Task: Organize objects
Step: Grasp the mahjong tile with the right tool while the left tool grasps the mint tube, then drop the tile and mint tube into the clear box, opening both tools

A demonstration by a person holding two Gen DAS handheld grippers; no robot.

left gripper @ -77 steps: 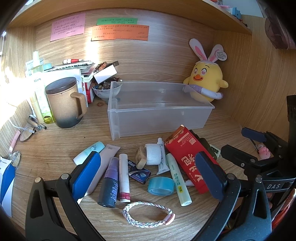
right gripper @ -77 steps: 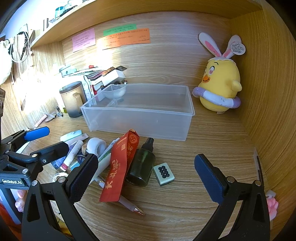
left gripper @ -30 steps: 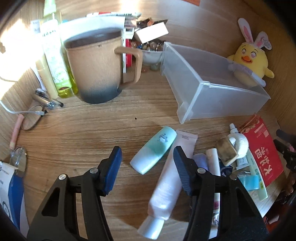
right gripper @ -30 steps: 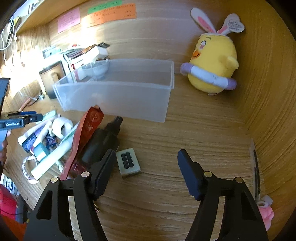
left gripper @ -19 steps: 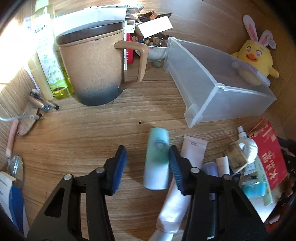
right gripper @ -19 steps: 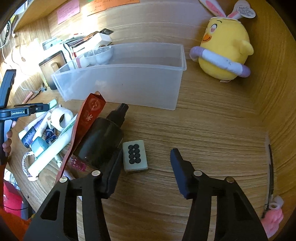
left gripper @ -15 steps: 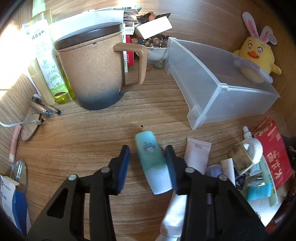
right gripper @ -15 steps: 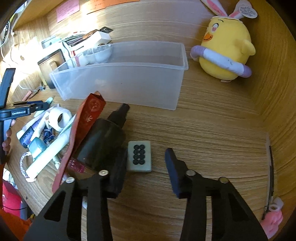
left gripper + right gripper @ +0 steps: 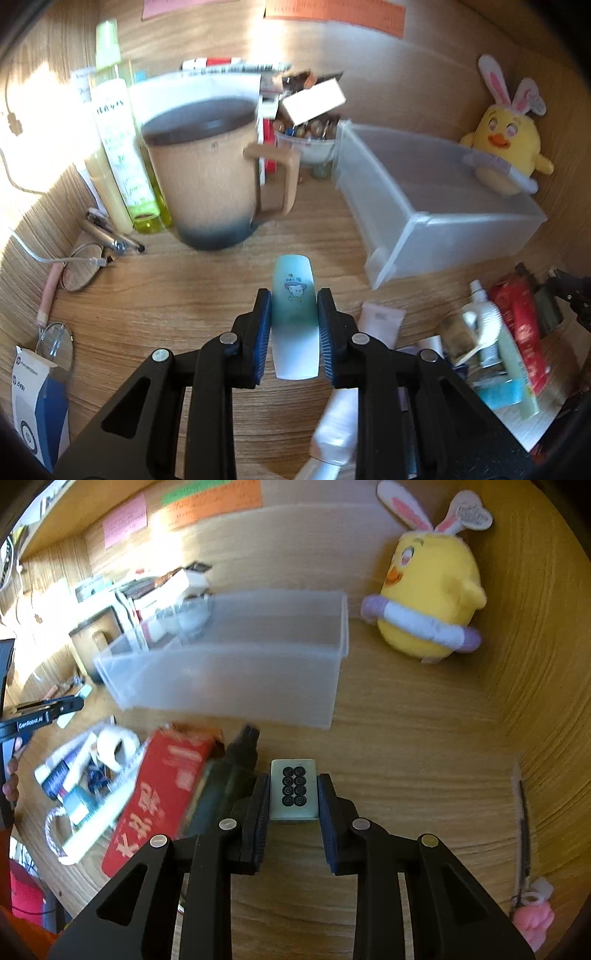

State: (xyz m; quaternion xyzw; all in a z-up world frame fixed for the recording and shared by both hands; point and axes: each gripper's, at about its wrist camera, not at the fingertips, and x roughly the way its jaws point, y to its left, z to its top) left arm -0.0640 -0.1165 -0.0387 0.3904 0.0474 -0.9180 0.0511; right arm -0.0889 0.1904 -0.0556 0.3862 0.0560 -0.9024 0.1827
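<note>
Left claw (image 9: pixel 294 325): 0.5 s ago my pads bracketed the teal tube (image 9: pixel 294 314); now clamped on its middle, above the tabletop (image 9: pixel 184 288).
Right claw (image 9: pixel 293 801): closed from a loose straddle onto the mahjong tile (image 9: pixel 293 789), 8 dots up.
Bin (image 9: pixel 236 664): clear, apparently nothing inside, well ahead of both claws.
Meaning: I judge 2 items secured; carrying them to the bin comes next.
</note>
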